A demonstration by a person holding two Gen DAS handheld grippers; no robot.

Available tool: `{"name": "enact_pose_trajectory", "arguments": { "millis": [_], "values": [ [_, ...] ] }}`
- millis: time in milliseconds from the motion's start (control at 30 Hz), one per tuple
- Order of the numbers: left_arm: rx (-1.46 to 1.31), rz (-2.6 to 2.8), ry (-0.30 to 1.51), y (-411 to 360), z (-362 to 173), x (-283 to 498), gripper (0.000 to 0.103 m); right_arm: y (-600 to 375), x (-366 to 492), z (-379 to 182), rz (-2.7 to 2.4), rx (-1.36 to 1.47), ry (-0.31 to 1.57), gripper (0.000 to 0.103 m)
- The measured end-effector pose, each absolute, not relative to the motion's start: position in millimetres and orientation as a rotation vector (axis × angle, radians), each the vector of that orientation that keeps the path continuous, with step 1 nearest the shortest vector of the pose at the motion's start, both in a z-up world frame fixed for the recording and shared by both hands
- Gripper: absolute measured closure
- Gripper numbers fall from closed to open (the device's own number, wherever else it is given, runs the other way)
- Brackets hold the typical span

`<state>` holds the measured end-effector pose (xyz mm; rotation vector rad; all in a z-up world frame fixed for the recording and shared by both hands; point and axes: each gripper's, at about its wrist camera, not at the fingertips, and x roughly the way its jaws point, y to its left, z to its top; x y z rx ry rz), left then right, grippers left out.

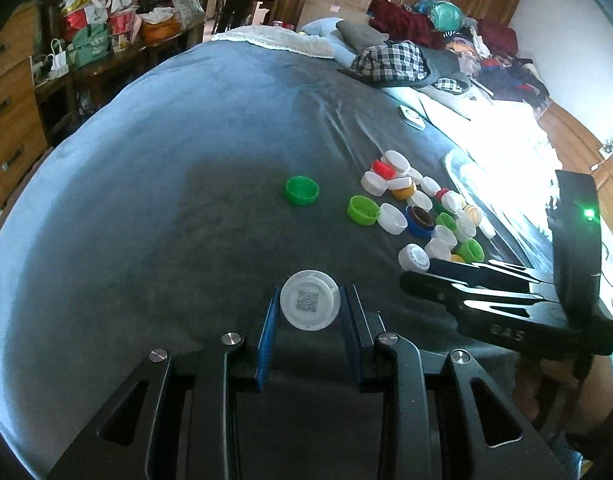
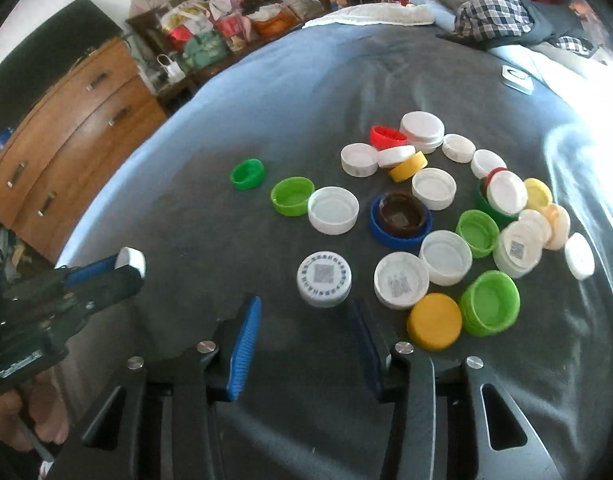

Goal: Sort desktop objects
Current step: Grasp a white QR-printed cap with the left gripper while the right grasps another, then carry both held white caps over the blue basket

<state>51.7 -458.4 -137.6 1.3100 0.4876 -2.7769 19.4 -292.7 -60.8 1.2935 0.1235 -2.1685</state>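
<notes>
Writing was scarce: the white bottle cap (image 1: pixel 309 300) pinched between the blue pads (image 1: pixel 267 342) of the left gripper (image 1: pixel 308 322) bore only a QR code on its face, and the right gripper's black body, seen from the left wrist view, showed letters that looked like "DAS". The right gripper (image 2: pixel 304 322) stood spread, nothing between its fingers, with a white cap ringed in blue print around a QR code (image 2: pixel 324 278) lying just beyond its tips. To the right of that lay the cap pile (image 2: pixel 446 208), white, green, yellow, red and one blue, crowded and partly overlapping. A dark green cap (image 1: pixel 301 190) sat apart on the left. Grey bedspread (image 1: pixel 166 200) stretched bare to the left and far side, ending at a pale blue edge.
</notes>
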Motion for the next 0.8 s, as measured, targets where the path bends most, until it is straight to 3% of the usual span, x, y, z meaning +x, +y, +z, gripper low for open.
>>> {"name": "enact_pose_trajectory", "arguments": {
  "millis": [133,200,233,467,800],
  "values": [
    [1.306,-2.784,0.496,-458,-136,48,0.077,-297,10,-65,-2.179,1.278,0.150,0.054],
    [1.307,-2.785,0.485,-457,-136,47,0.077,-300,7,-65,-2.183,1.271,0.179,0.062],
    [1.309,-2.784,0.489,-457,-136,47,0.077,-299,7,-65,-2.182,1.272,0.186,0.071],
    [1.311,-2.783,0.444,-445,-127,51,0.077,-291,33,-37,-2.230,1.224,0.223,0.071],
    [1.311,-2.859,0.238,-373,-86,52,0.077,-222,84,30,-2.371,1.115,0.171,0.071]
  ]
}}
